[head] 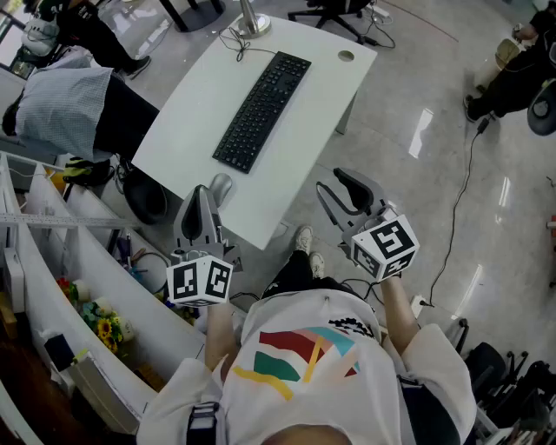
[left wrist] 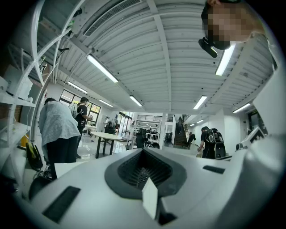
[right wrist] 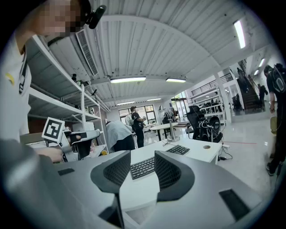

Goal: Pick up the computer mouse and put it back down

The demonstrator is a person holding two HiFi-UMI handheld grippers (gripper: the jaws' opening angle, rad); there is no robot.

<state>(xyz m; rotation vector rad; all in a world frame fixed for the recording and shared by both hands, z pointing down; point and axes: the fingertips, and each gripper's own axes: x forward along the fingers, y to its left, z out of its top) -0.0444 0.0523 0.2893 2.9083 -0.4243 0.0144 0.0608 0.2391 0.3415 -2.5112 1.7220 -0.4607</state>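
The grey computer mouse (head: pixel 221 185) lies near the front left edge of the white table (head: pixel 295 156); it is partly hidden behind my left gripper. My left gripper (head: pixel 201 193) hovers at that edge just left of the mouse, and its jaws are shut with nothing between them (left wrist: pixel 144 169). My right gripper (head: pixel 329 181) hangs off the table's front right side, over the floor. Its jaws stand open and empty (right wrist: pixel 141 166), pointing across the tabletop. The right gripper view does not show the mouse.
A black keyboard (head: pixel 261 110) (right wrist: pixel 178 150) lies along the table's middle. A lamp base with a cable (head: pixel 251 23) stands at the far end, beside a cable hole (head: pixel 347 56). A person in a checked shirt (head: pixel 61 100) and white shelves (head: pixel 52 252) are at the left.
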